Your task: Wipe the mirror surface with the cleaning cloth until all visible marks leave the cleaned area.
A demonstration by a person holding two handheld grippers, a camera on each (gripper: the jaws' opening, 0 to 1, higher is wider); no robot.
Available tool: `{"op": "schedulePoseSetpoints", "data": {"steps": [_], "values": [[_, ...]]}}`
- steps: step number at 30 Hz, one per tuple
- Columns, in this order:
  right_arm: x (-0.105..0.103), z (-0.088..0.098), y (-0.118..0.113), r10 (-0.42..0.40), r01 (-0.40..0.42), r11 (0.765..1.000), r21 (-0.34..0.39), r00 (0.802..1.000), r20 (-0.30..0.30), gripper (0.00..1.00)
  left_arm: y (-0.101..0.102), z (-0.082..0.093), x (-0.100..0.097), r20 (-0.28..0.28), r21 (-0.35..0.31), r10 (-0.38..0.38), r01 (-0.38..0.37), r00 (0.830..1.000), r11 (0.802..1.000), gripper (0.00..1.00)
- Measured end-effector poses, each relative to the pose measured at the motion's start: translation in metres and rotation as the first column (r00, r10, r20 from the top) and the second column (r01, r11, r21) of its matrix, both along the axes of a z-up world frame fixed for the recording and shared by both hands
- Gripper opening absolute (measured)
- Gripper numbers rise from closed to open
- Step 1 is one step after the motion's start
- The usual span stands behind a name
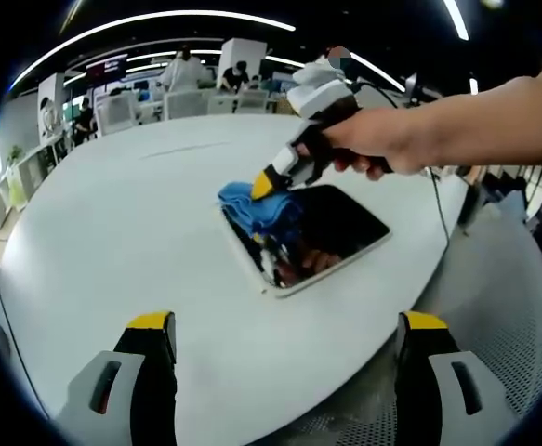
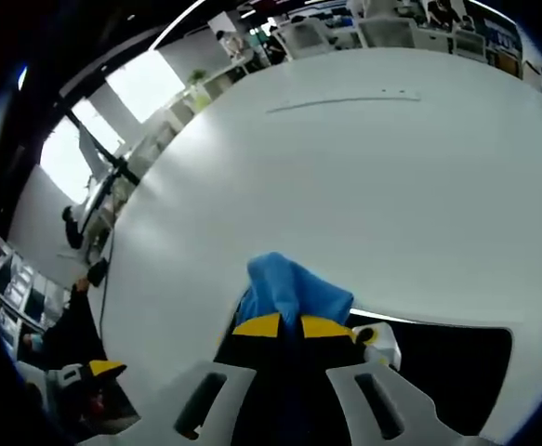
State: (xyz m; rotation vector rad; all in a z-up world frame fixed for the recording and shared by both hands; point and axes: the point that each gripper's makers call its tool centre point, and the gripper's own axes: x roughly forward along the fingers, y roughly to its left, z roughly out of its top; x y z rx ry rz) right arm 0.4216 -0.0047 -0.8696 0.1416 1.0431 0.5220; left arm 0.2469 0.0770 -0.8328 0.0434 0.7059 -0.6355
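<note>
A rectangular mirror (image 1: 331, 232) with a white rim lies flat on the white table (image 1: 140, 214), reflecting dark ceiling. A blue cleaning cloth (image 1: 252, 206) rests on its far-left corner. My right gripper (image 1: 266, 183), held by a hand, is shut on the cloth and presses it onto the mirror. In the right gripper view the blue cloth (image 2: 294, 293) bunches out past my yellow-tipped right gripper (image 2: 291, 326), with the mirror (image 2: 452, 358) at lower right. My left gripper (image 1: 284, 321) stands open above the table's near edge, with nothing between its jaws, short of the mirror.
The round white table (image 2: 363, 158) stretches wide behind the mirror. Desks, chairs and people (image 1: 182, 70) stand at the room's back. A cable (image 1: 435, 200) runs off the table's right edge. Perforated grey flooring (image 1: 517, 307) lies at right.
</note>
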Motion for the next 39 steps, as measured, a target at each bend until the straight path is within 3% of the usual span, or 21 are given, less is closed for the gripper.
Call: {"op": "schedulePoseSetpoints", "data": {"steps": [19,29,39], "values": [[-0.001,0.001,-0.029,-0.026,0.026,1.000,-0.018,1.000,-0.003,0.01,0.000,-0.002,0.000,-0.003,0.008,-0.002,0.002,1.000,1.000,0.99],[-0.004,0.003,-0.028,-0.010,0.011,1.000,-0.030,1.000,0.021,0.01,0.001,-0.001,0.000,-0.001,0.015,-0.003,0.003,1.000,1.000,0.99],[-0.021,0.002,-0.025,0.011,-0.010,1.000,-0.028,1.000,0.014,0.01,0.005,0.002,0.003,0.018,0.023,0.014,-0.015,1.000,1.000,0.99]]}}
